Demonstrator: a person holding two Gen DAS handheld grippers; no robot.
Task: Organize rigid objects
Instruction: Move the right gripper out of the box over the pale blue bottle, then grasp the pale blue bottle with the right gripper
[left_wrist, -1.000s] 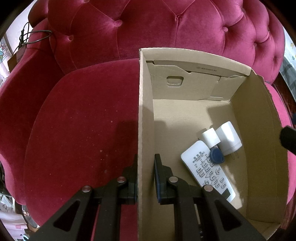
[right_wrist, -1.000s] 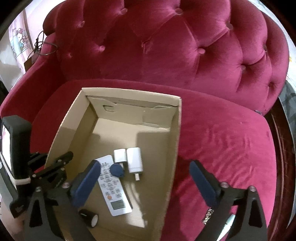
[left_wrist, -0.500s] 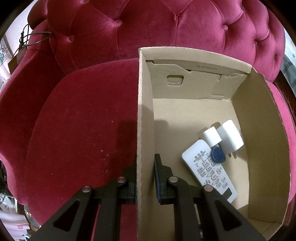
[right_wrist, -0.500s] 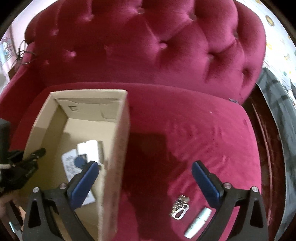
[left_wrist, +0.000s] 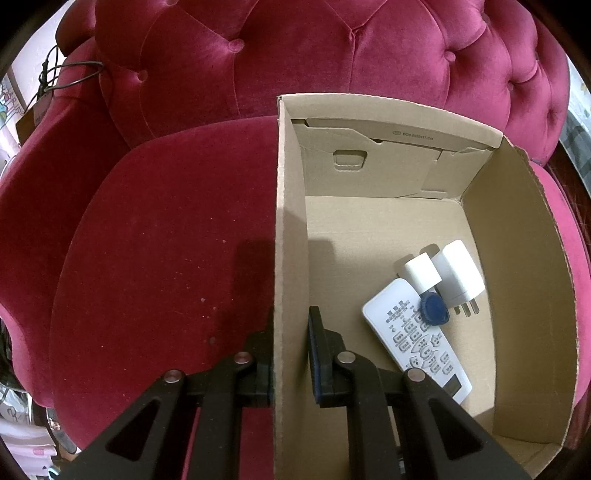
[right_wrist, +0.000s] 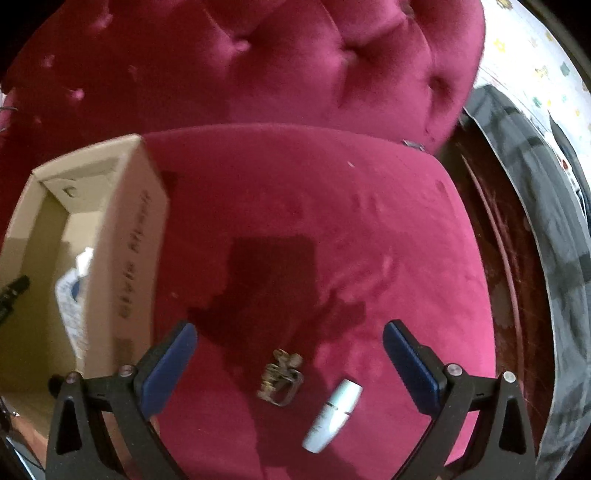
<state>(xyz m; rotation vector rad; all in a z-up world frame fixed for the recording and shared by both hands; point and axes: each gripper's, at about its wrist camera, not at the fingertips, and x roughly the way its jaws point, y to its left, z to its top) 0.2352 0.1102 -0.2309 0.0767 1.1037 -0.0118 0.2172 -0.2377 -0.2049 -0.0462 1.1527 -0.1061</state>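
An open cardboard box (left_wrist: 517, 295) sits on a red velvet sofa seat (left_wrist: 166, 266). Inside it lie a white remote (left_wrist: 413, 336), a blue round tag (left_wrist: 433, 308) and two white plug adapters (left_wrist: 458, 275). My left gripper (left_wrist: 290, 354) is shut on the box's left wall, one finger outside and one inside. In the right wrist view my right gripper (right_wrist: 290, 360) stands open above the seat (right_wrist: 332, 206). A metal bunch of keys (right_wrist: 280, 376) and a white tube (right_wrist: 332, 415) lie on the cushion between its fingers. The box (right_wrist: 125, 258) is at the left there.
The tufted sofa back (left_wrist: 332, 55) rises behind the box. A dark wooden sofa edge (right_wrist: 509, 288) and grey fabric (right_wrist: 554, 236) lie to the right of the seat. A black cable (left_wrist: 62, 74) hangs at the far left.
The right gripper has swung from over the box to the right, down over the seat, so the keys and white tube now sit between its open fingers. The left gripper stayed still on the box wall.
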